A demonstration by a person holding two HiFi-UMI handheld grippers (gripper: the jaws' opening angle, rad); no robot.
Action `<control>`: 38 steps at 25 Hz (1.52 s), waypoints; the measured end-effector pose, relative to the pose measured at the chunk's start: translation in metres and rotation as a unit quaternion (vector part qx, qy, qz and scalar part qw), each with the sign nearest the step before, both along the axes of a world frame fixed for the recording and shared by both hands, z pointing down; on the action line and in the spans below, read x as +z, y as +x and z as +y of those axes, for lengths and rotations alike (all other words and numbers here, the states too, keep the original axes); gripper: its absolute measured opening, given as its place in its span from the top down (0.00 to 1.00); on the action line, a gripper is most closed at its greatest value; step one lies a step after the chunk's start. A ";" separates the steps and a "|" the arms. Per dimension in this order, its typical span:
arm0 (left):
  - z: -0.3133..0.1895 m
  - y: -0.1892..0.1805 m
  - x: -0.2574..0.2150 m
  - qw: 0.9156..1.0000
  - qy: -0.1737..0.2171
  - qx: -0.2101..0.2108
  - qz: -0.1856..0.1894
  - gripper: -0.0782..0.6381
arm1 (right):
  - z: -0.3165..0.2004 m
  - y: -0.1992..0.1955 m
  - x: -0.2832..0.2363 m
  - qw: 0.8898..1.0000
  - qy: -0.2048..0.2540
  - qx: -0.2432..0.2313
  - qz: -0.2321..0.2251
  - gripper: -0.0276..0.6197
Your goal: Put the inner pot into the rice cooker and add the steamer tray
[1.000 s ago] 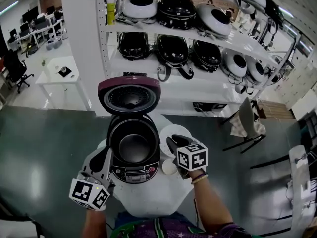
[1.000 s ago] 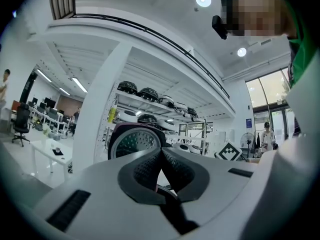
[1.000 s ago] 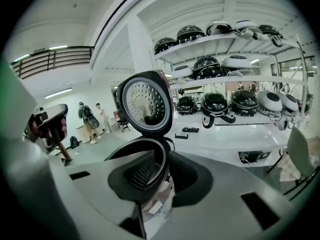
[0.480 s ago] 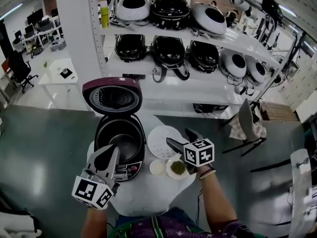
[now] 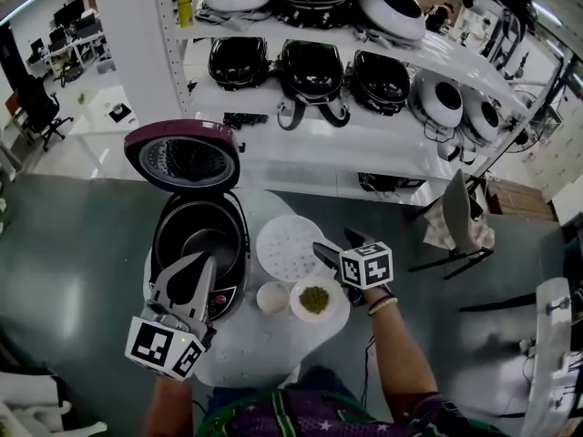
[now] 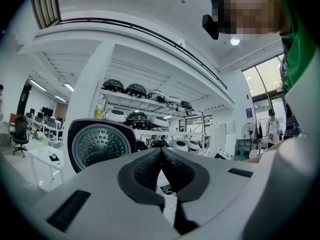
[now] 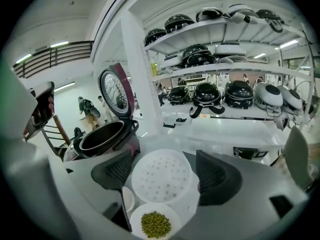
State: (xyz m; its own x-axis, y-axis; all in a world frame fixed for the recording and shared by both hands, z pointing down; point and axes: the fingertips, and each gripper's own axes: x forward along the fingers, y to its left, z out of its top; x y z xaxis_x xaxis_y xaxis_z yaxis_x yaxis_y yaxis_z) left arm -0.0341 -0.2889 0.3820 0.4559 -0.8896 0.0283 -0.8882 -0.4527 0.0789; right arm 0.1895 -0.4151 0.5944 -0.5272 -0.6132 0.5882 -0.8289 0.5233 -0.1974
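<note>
Glossy rice cooker (image 5: 182,157), metal inner pot (image 5: 206,236), matt plastic steamer tray (image 5: 290,248).

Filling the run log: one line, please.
inner pot: in rice cooker; steamer tray: on table; right gripper: just opened, empty, facing tray; left gripper: shut

You have the rice cooker (image 5: 230,253) at centre left on the desk (image 5: 255,349), inner pot (image 5: 202,242) in it, steamer tray (image 5: 290,247) just right, small bowl (image 5: 272,297) and plate (image 5: 314,299) below the tray, shelves (image 5: 364,144) across the top.

Right gripper (image 7: 163,156) just opened wide, steamer tray (image 7: 160,181) between its jaws, rice cooker (image 7: 107,139) open at left
</note>
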 end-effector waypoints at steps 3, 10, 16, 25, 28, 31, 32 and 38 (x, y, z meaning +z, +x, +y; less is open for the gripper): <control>-0.006 0.006 0.004 1.000 -0.003 -0.016 0.001 0.87 | -0.007 0.010 0.022 1.000 -0.019 -0.004 0.003 0.35; -0.013 0.020 0.026 0.999 -0.022 -0.043 0.003 0.87 | -0.026 0.020 0.073 0.998 -0.054 -0.016 0.005 0.38; -0.022 0.027 0.033 0.998 -0.023 -0.058 -0.002 0.87 | -0.040 0.030 0.121 0.996 -0.085 -0.006 0.018 0.39; -0.029 0.024 0.049 0.996 -0.038 -0.080 -0.017 0.86 | -0.052 0.030 0.176 0.991 -0.130 0.004 0.014 0.45; -0.028 0.023 0.053 0.995 -0.042 -0.089 -0.019 0.86 | -0.056 0.032 0.189 0.990 -0.141 0.008 0.013 0.47; -0.026 0.021 0.054 0.994 -0.043 -0.097 -0.023 0.86 | -0.057 0.033 0.201 0.989 -0.150 0.010 0.015 0.49; -0.026 0.020 0.054 0.994 -0.044 -0.099 -0.024 0.86 | -0.057 0.033 0.204 0.988 -0.153 0.012 0.015 0.51; -0.021 0.009 0.056 0.992 -0.045 -0.113 -0.027 0.87 | -0.059 0.031 0.216 0.985 -0.168 0.023 0.019 0.56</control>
State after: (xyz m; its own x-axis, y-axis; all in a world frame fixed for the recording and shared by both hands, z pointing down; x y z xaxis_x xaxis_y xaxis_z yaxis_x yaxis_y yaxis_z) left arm -0.0253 -0.3104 0.4377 0.2415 -0.9615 0.1309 -0.9700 -0.2355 0.0599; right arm 0.2207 -0.4744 0.8107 -0.4771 -0.4036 0.7807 -0.8604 0.3953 -0.3215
